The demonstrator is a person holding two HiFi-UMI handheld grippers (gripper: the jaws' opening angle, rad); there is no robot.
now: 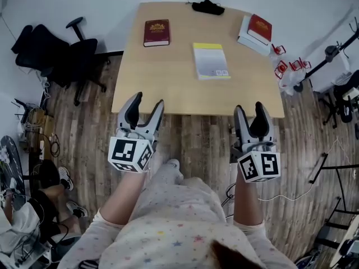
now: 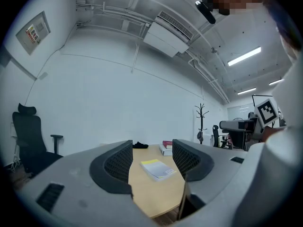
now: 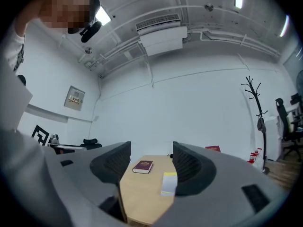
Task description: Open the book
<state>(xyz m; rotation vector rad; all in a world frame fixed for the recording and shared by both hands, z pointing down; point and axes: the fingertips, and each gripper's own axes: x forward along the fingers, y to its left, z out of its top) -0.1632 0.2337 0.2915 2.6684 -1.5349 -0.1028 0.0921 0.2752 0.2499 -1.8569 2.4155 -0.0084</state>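
Observation:
On the wooden table (image 1: 168, 88) lie closed books. A dark red book (image 1: 156, 32) sits at the far left, and a thin yellow-and-grey book (image 1: 211, 60) is in the middle. A red book (image 1: 260, 28) rests on a white one (image 1: 249, 40) at the far right. My left gripper (image 1: 148, 101) and right gripper (image 1: 251, 107) hover over the floor just short of the table's near edge, both open and holding nothing. The left gripper view shows the yellow book (image 2: 157, 169) between the open jaws. The right gripper view shows the dark red book (image 3: 143, 166) and the yellow book (image 3: 169, 182).
A black object (image 1: 207, 6) lies at the table's far edge. A black office chair (image 1: 61, 55) stands left of the table. Red-and-white items (image 1: 289, 67) and equipment crowd the right side. A seated person's legs (image 1: 50, 198) show at lower left. A coat rack (image 3: 258, 122) stands by the wall.

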